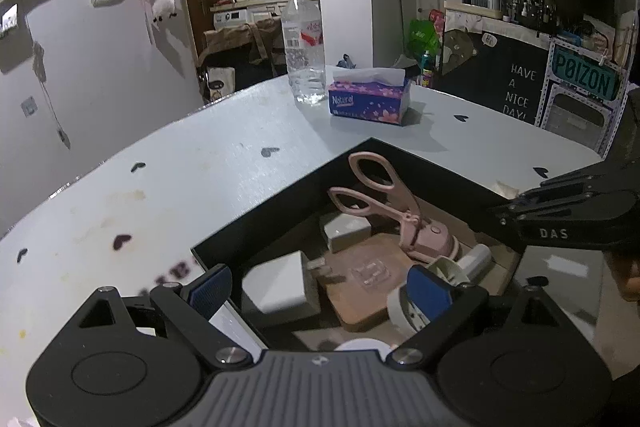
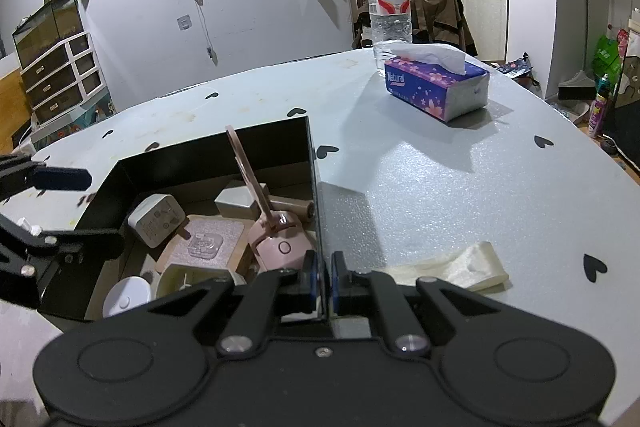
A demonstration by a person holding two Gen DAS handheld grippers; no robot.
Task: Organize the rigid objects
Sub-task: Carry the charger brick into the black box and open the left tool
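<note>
A black open-topped box (image 2: 216,151) stood on a pale table (image 2: 460,187) printed with small black hearts, and serves here as the landmark.

Right gripper (image 2: 323,281): its two blue pads (image 2: 339,283) were pressed together on the thin right-hand wall of the box, one pad inside and one outside, so the tongs were closed on that wall.

Left gripper (image 1: 320,291): its blue-padded fingers (image 1: 430,293) stood wide apart over the near side of the box, one outside the left wall and one above the contents, clasping nothing.

Contents of the box: a pink eyelash curler (image 1: 394,211) stood tilted with its loop handles rising toward the far corner; a pinkish flat pad (image 2: 208,241) with a clear plastic hook lay on the floor of the box; a white plug adapter (image 2: 158,223) lay at the left of the pad; a grey-white block (image 2: 236,203) sat behind the pad; a white round object (image 2: 128,297) lay at the near edge.

Outside the box: a crumpled cream-coloured strip (image 2: 460,269) lay on the table just to its right. Beyond its far corner stood a purple tissue pack (image 2: 438,87), with a clear water bottle (image 2: 390,3) upright just behind the pack.
</note>
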